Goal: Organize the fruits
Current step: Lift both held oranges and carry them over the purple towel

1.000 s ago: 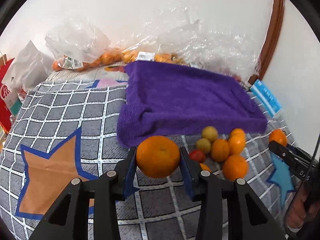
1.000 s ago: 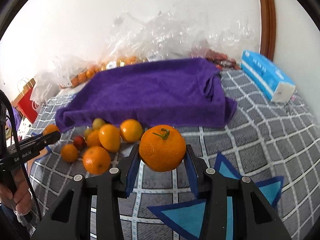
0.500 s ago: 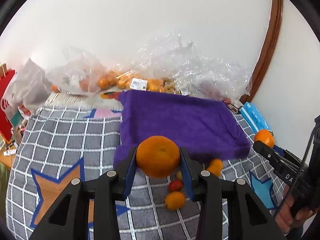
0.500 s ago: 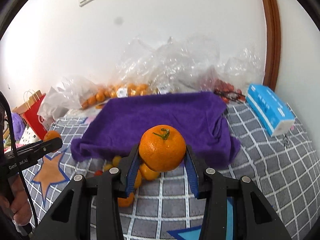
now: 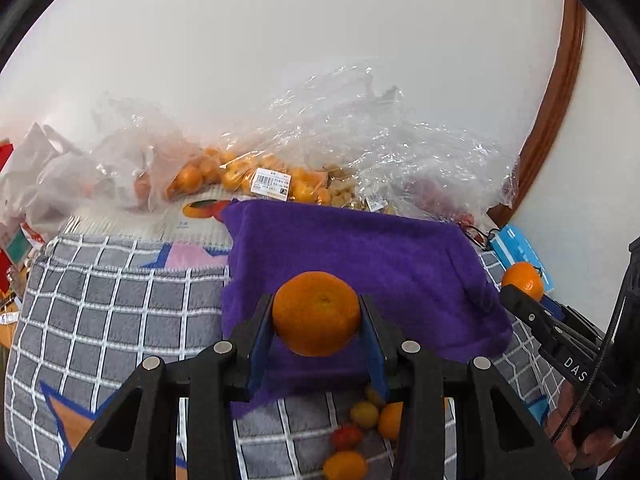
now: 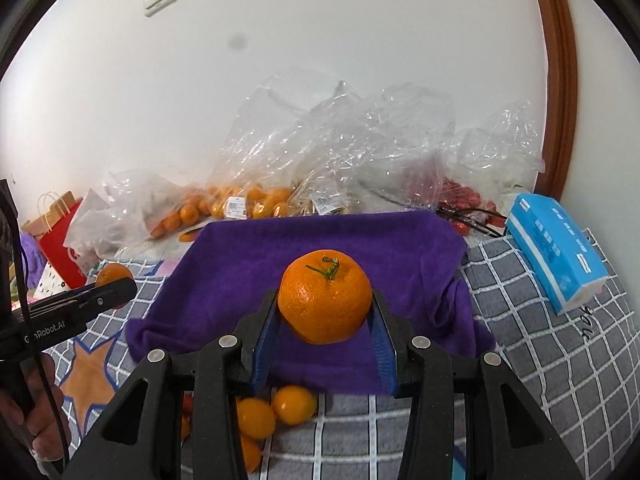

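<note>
My left gripper [image 5: 317, 334] is shut on an orange [image 5: 316, 313], held in the air above the near edge of a purple towel [image 5: 360, 256]. My right gripper [image 6: 325, 334] is shut on a second orange [image 6: 324, 298], stem up, over the same purple towel [image 6: 320, 248]. Each gripper shows in the other's view at the side, the right gripper [image 5: 520, 296] at the right edge and the left gripper [image 6: 108, 290] at the left edge. A pile of small loose fruits [image 5: 356, 436] lies on the blanket below the towel, partly hidden by the fingers; the same loose fruits [image 6: 276, 408] show under the right gripper.
Clear plastic bags of fruit [image 5: 248, 176] line the wall behind the towel. A blue tissue pack [image 6: 556, 252] lies at the right on the grey checked blanket [image 5: 100, 312]. A red paper bag [image 6: 60, 236] stands at the far left. A person's hand [image 6: 36, 408] holds the left gripper.
Both grippers have risen and moved forward with their oranges, from over the loose fruit pile to above the purple towel. The pile has slid to the bottom of both views.
</note>
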